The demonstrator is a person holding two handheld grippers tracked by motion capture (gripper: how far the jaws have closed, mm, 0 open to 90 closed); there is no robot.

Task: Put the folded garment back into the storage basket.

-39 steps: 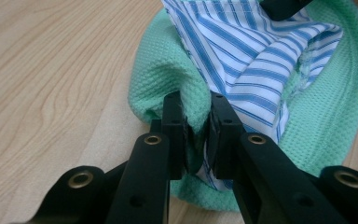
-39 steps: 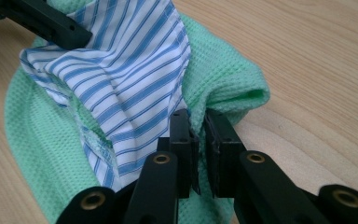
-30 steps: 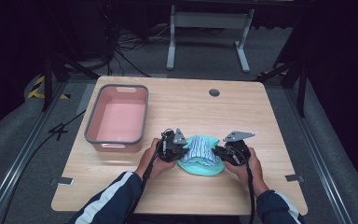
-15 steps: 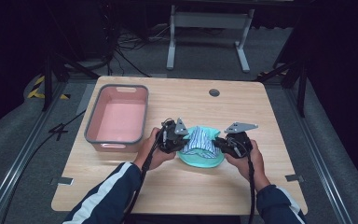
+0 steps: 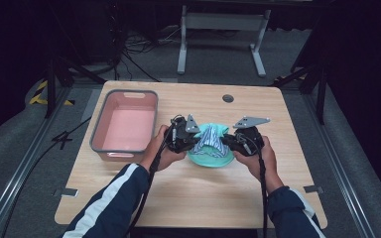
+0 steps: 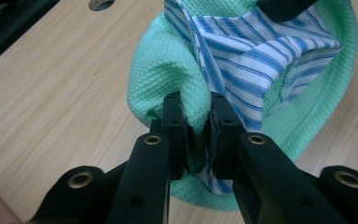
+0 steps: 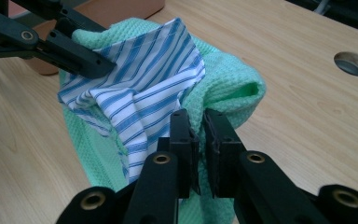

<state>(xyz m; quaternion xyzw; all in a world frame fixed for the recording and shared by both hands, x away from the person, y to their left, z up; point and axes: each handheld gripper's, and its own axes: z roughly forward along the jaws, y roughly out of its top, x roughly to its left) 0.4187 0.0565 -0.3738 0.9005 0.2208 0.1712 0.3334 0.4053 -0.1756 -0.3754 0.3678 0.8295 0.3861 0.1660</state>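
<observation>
We had the left tongs (image 6: 198,133) clamped on the green waffle-weave cloth (image 6: 156,84) and blue-striped white cloth (image 6: 256,56). Right tongs (image 7: 200,140) clamped the same bundle above the wooden table (image 7: 298,107).

Mint-green waffle-weave cloth (image 6: 158,88), with a white cloth with blue stripes (image 6: 256,56) lying in its folds. Black left tongs (image 6: 196,128) and black right tongs (image 7: 196,135). Left of the cloth, a pink bin (image 5: 124,126) with grey rim. Light wood-grain tabletop (image 5: 198,198).
</observation>
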